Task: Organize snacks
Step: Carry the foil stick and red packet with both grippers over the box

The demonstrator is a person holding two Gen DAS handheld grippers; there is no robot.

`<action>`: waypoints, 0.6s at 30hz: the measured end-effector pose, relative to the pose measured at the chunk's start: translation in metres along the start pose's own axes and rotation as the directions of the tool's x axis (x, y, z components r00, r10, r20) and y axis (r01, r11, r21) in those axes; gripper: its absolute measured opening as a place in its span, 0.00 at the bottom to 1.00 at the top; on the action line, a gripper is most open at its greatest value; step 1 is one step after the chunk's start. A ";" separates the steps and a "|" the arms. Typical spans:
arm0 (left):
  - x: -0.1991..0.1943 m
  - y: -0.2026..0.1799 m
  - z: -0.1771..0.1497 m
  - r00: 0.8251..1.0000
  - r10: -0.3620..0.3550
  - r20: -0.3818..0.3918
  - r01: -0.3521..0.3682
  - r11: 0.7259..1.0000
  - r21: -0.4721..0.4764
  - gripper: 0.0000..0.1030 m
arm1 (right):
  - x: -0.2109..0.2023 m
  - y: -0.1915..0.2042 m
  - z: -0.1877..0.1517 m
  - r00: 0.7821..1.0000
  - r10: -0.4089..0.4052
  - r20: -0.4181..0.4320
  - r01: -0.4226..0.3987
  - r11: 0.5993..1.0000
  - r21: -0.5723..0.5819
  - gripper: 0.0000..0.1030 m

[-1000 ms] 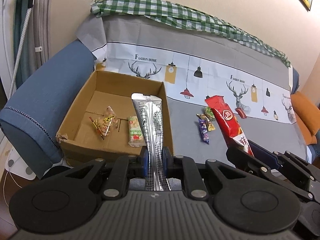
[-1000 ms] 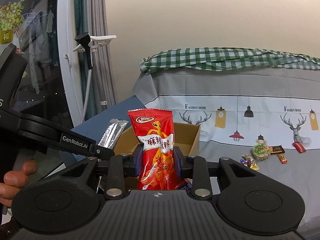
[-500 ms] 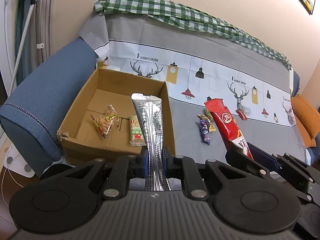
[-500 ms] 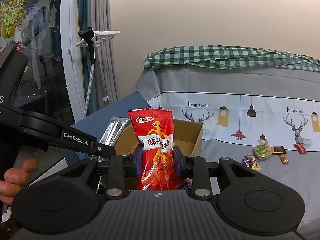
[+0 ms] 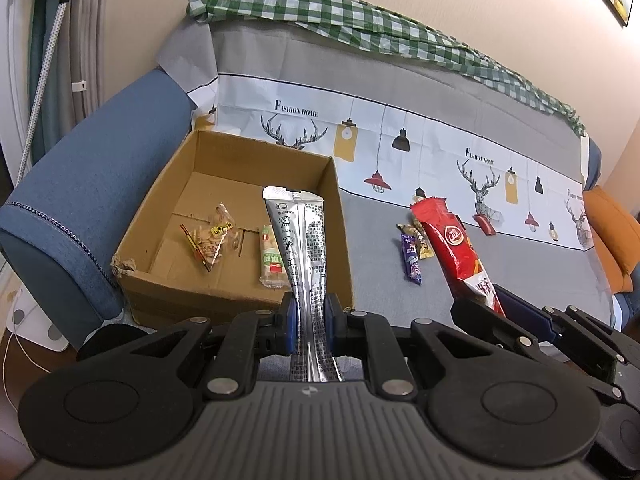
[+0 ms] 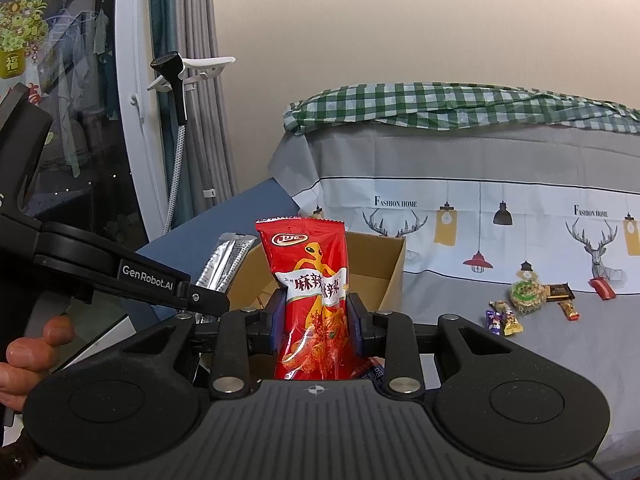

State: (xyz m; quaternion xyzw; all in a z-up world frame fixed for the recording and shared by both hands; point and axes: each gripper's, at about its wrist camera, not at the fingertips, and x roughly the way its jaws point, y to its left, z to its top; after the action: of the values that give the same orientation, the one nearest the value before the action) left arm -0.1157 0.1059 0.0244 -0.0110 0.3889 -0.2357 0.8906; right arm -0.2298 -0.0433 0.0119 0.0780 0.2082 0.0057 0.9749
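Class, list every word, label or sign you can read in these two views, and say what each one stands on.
"FASHION HOME": on the sofa cover, repeated beside the deer prints.
"GenRobot.AI": on the left gripper, seen in the right wrist view.
"麻辣": on the red snack bag; its oval brand logo is too blurred.
"福": on the window sticker.
Silver packet: print too small to read.

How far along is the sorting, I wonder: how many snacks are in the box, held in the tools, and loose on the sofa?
In the box: 2
Held: 2, a silver packet in the left tool, a red bag in the right tool
Loose on the sofa: 6 that show clearly
Total: 10
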 end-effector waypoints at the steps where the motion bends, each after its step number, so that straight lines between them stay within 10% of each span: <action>1: 0.001 0.000 0.000 1.000 0.000 -0.002 0.000 1.000 -0.001 0.15 | 0.001 0.000 0.000 1.000 0.000 -0.002 0.000 1.000 0.002 0.32; 18: 0.058 0.037 0.034 0.997 0.030 -0.077 -0.032 0.999 -0.023 0.15 | 0.055 -0.005 0.002 0.996 -0.008 -0.091 0.010 1.000 0.013 0.32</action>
State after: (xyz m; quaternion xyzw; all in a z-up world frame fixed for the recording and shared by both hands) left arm -0.0432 0.1084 0.0005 -0.0069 0.4257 -0.2175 0.8783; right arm -0.1789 -0.0465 -0.0090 0.0830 0.2529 0.0035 0.9639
